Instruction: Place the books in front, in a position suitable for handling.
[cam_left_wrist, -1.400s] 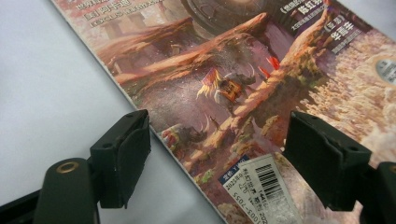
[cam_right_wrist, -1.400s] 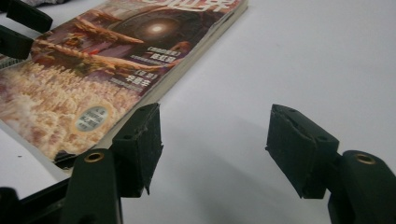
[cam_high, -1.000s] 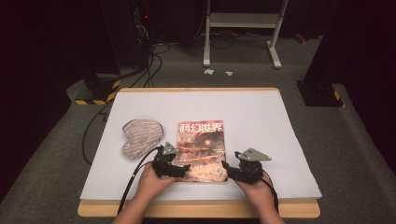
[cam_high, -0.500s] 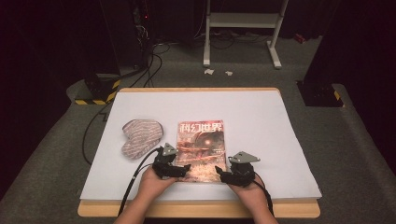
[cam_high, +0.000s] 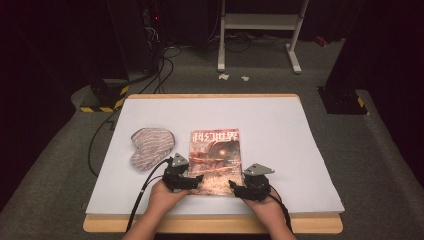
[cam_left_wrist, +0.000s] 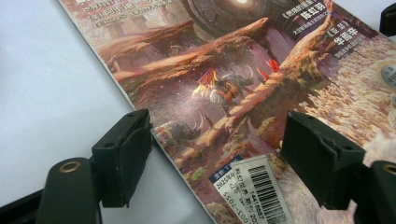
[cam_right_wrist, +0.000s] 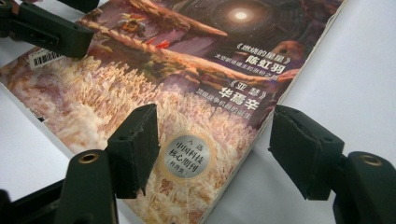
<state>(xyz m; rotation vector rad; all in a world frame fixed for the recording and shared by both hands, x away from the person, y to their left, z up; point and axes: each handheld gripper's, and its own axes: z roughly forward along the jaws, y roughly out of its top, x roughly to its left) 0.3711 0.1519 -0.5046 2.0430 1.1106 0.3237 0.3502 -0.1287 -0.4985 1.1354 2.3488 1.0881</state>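
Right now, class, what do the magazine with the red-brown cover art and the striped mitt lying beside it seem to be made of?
The red-brown illustrated magazine: paper with a glossy printed cover, judging by the sheen, the thin page edges and the stuck-on barcode label. The striped grey-and-white mitt: probably woven or knitted fabric, matte, soft and slightly rumpled; too small to tell the fibre.

Grey carpet floor (cam_high: 385, 165), dark room, white metal stand (cam_high: 260, 22), floor cables (cam_high: 165, 57).
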